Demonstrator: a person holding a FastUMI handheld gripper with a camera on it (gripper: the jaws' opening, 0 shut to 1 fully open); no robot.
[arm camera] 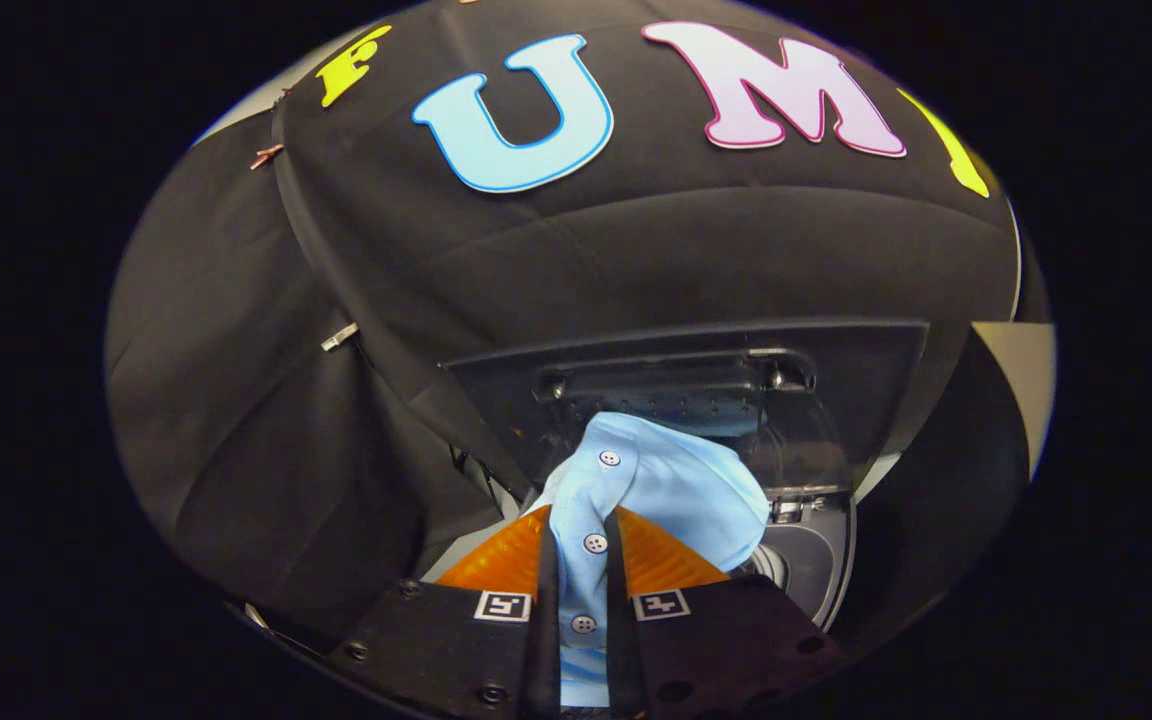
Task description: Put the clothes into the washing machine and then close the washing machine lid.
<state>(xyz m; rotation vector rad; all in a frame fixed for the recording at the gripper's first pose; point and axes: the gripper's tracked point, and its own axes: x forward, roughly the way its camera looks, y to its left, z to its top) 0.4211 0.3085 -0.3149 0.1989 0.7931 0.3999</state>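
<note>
Now | gripper [581,545] clamped on light-blue buttoned shirt [666,490], both fingers pressing its placket | washing machine lid [686,370] raised beyond | drum opening [801,560] just ahead

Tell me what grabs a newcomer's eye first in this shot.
The light blue buttoned shirt stands out, its button strip pinched between the gripper jaws, the rest bunched just ahead of them. Beyond it stands the washing machine's raised lid, with the open drum rim below, beside the shirt.
</note>
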